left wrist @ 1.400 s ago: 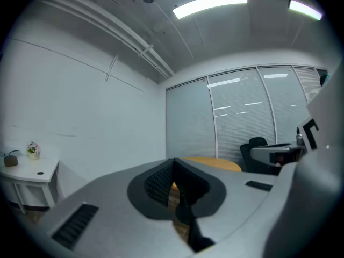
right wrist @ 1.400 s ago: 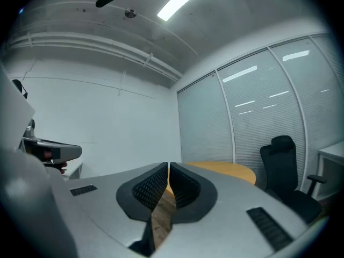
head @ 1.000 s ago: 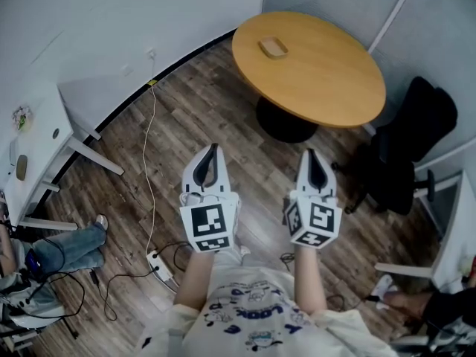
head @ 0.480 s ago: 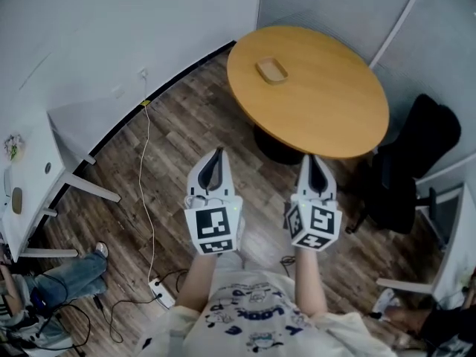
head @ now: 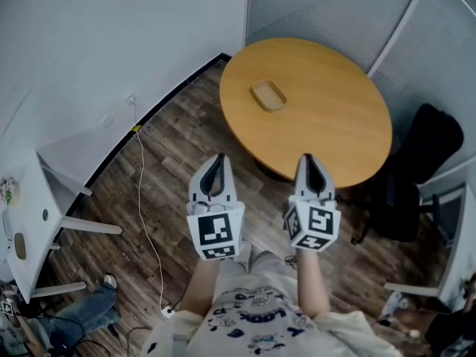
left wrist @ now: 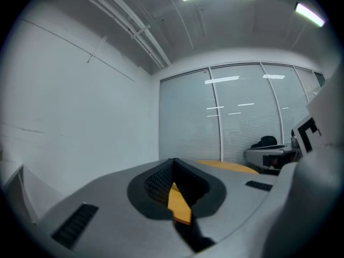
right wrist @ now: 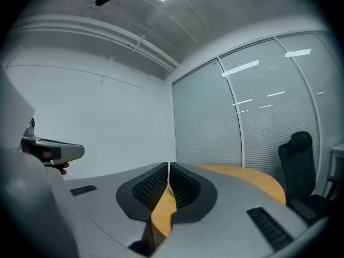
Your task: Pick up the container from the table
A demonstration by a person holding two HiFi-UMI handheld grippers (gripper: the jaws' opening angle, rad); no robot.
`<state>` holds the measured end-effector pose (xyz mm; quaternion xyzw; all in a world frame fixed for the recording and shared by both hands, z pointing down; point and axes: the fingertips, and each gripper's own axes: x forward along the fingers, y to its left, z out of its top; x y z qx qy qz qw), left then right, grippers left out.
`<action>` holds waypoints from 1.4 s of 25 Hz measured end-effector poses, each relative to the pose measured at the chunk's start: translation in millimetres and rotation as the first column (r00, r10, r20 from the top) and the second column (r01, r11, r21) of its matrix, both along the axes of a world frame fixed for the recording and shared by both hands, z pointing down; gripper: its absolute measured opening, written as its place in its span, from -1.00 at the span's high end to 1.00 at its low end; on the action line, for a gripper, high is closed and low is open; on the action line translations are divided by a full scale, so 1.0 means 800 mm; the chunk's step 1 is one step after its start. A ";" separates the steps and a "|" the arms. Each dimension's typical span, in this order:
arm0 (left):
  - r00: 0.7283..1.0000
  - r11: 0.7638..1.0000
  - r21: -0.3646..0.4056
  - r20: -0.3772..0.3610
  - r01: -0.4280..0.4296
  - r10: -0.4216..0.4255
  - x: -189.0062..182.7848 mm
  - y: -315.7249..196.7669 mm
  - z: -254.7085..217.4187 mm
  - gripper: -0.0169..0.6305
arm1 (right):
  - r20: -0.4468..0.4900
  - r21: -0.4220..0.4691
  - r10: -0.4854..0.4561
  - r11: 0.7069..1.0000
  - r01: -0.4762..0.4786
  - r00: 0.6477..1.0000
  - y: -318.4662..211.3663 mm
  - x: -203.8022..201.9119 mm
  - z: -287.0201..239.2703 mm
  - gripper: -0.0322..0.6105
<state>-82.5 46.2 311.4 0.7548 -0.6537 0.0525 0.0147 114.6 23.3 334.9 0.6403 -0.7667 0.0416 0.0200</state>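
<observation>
Left gripper (head: 215, 162) and right gripper (head: 308, 161) have jaws closed and empty, well short of the container (head: 268, 95) lying left of centre on the table (head: 335, 132); I'd step in, open one, and straddle its narrow width.

The container (head: 268, 95) is a small, shallow dish with a rounded-rectangle outline. It is pale tan, a shade lighter than the orange-brown top that carries it. A low raised rim runs all round it, and its flat inner floor looks bare. It lies flat with its open side up, its long axis running on a slant. It sits alone on the round table (head: 335, 125), in the left half of the top. It lies nearer the left edge than the middle and well apart from the right edge.
</observation>
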 end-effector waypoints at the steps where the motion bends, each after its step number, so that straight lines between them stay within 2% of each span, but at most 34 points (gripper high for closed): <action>1: 1.000 1.000 -0.005 -0.001 -0.003 0.003 0.000 -0.009 0.003 0.94 | -0.002 -0.005 0.001 1.000 -0.001 1.000 -0.009 -0.002 0.003 0.86; 13: 1.000 0.998 -0.067 -0.019 0.009 -0.010 -0.014 -0.108 0.038 0.94 | -0.012 -0.063 -0.012 0.998 0.011 1.000 -0.114 -0.017 0.034 0.86; 20: 0.999 0.997 -0.074 -0.022 0.033 -0.035 -0.019 -0.204 0.043 0.94 | -0.013 -0.065 -0.042 0.997 0.041 0.999 -0.215 -0.023 0.038 0.86; 29: 0.999 0.994 -0.103 -0.012 0.042 -0.044 -0.004 -0.335 0.050 0.94 | -0.012 -0.096 -0.030 0.995 0.029 0.999 -0.357 0.005 0.050 0.86; 35: 0.998 0.985 -0.161 -0.012 0.062 -0.065 0.003 -0.398 0.075 0.94 | -0.025 -0.154 -0.050 0.987 0.046 0.998 -0.428 0.014 0.079 0.86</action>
